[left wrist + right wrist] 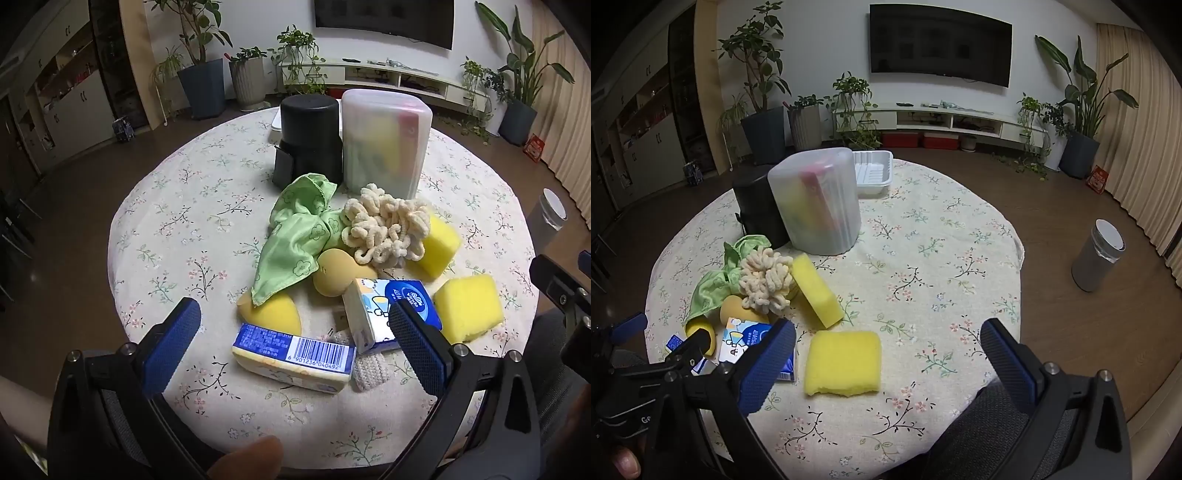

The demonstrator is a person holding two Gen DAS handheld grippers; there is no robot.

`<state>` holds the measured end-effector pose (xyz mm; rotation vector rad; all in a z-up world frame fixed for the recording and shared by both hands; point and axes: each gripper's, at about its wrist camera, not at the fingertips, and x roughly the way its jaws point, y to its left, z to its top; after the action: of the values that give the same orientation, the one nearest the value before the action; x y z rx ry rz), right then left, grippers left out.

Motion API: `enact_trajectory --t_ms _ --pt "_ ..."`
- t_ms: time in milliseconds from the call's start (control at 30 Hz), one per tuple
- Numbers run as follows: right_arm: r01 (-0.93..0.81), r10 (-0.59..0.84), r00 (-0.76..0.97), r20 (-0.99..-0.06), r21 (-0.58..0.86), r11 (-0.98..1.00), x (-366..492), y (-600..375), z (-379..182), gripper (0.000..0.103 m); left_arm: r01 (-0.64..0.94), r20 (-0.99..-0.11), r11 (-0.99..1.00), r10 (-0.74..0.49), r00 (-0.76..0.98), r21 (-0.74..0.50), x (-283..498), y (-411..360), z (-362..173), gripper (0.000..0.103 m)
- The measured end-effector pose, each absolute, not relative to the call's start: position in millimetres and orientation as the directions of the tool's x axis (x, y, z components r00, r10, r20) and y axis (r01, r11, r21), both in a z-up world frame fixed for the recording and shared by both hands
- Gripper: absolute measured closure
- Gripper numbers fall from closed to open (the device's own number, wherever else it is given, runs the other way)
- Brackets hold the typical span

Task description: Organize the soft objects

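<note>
A pile of soft things lies on the round floral table point(177, 229): a green cloth point(299, 236), a cream chenille pad point(384, 229), yellow sponges point(469, 306) point(439, 243), a beige gourd-shaped sponge point(336, 273), a yellow wedge sponge point(273, 314), two tissue packs point(295, 358) point(384, 314) and a small knitted piece point(369, 373). My left gripper point(295, 343) is open just above the near tissue pack. My right gripper point(886, 354) is open over the near yellow sponge point(844, 363). The other sponge point(816, 291) leans against the chenille pad point(764, 280).
A black cylinder point(310, 136) and a frosted plastic container point(384, 140) holding sponges stand at the back of the table. A white tray point(873, 173) lies behind them. A grey bin point(1099, 254) stands on the floor to the right.
</note>
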<state>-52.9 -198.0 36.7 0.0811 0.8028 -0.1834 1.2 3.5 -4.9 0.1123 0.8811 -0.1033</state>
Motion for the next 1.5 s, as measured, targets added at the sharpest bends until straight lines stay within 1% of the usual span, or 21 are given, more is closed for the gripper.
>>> enact_trajectory --t_ms 1500 --pt "0.196 -0.134 0.681 -0.72 0.002 0.981 -52.9 -196.2 36.4 0.001 0.116 -0.776 0.992 -0.03 0.63 0.055 1.3 6.5 -6.2 0.0"
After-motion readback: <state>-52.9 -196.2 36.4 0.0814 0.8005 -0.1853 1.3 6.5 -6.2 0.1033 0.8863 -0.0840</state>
